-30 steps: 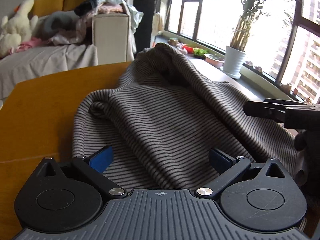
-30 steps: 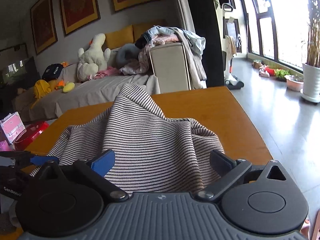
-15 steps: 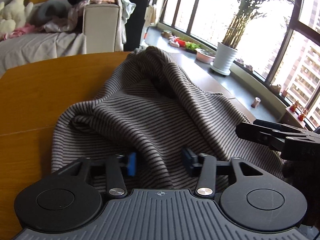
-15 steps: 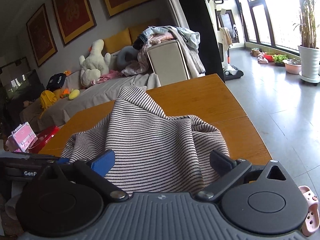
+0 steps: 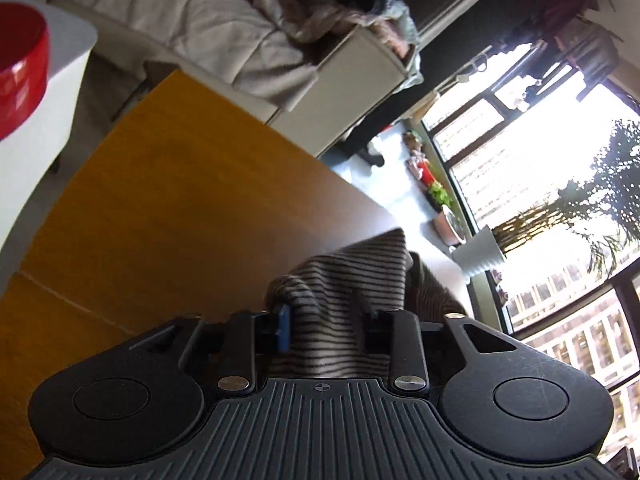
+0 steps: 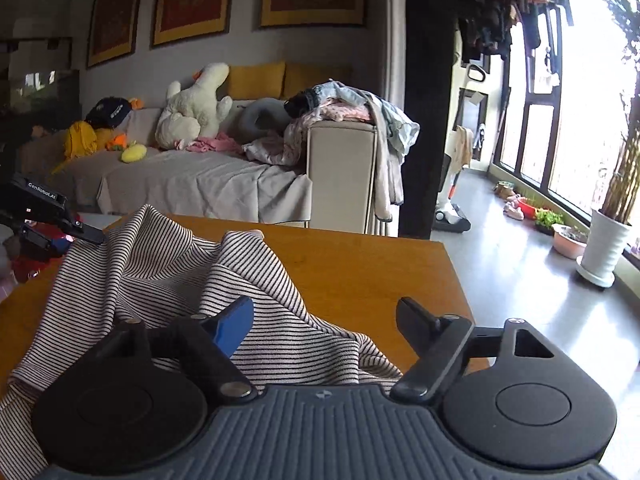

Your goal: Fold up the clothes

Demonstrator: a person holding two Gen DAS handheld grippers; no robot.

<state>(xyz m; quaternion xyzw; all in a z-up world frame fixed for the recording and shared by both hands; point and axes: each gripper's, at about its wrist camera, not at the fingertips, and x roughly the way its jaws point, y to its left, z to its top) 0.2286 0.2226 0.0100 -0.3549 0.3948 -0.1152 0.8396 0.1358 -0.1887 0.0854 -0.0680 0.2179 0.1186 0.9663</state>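
Note:
A grey garment with thin dark stripes (image 6: 168, 276) lies rumpled on the orange wooden table (image 6: 360, 276). In the left wrist view, which is tilted, my left gripper (image 5: 326, 324) is shut on a bunched fold of the striped garment (image 5: 340, 280), held above the table (image 5: 180, 220). The right wrist view shows the left gripper (image 6: 86, 236) at the far left, holding one edge of the cloth raised. My right gripper (image 6: 324, 320) is open over the near part of the garment, with nothing clamped between its blue pad (image 6: 234, 326) and black finger (image 6: 412, 316).
Beyond the table stands a grey sofa (image 6: 192, 176) with plush toys (image 6: 196, 108) and a heap of clothes (image 6: 344, 108) on its armrest. A white potted plant (image 6: 604, 240) stands by the windows at right. A red bowl (image 5: 20, 60) sits on a white side table.
The left gripper has shut on a fold of the striped garment, lifted it and swung left, with its view now tilted. The right gripper stays open and has risen slightly.

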